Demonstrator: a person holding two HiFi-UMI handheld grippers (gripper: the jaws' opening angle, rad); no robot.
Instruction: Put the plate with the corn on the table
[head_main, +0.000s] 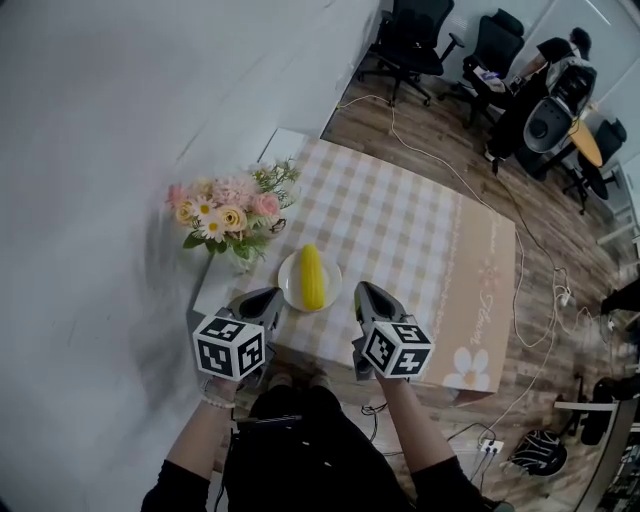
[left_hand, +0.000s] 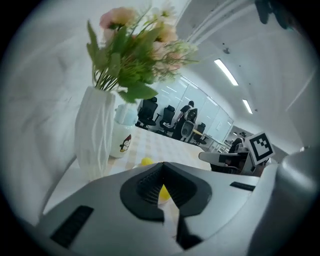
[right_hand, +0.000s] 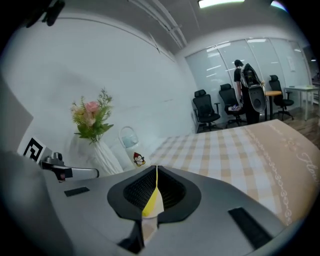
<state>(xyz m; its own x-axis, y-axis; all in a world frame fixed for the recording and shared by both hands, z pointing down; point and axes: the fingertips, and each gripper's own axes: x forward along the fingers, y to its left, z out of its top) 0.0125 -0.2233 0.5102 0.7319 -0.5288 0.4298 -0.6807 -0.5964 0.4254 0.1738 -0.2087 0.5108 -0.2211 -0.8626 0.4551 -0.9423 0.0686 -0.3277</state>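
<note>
Two tongs shut & empty, left tongs (head_main: 274, 294), right tongs (head_main: 361, 288), 1 plate (head_main: 290, 281) w/ 1 corn (head_main: 312, 277)

Indoor, bright and even. Light comes from ceiling strip lights (left_hand: 226, 72), which burn out to white bars in both gripper views. Shadows are soft, with a dim grey patch on the wall (head_main: 120, 150) beside the flowers (head_main: 228, 212). The head view is sharp at centre on the plate (head_main: 288, 285) and smears toward its left side. Both gripper views are fisheye, with black round vignettes and bowed lines. The left gripper (left_hand: 163, 172) and right gripper (right_hand: 156, 172) sit close to the lens and look soft. The nearby flowers are blurred in the left gripper view.
</note>
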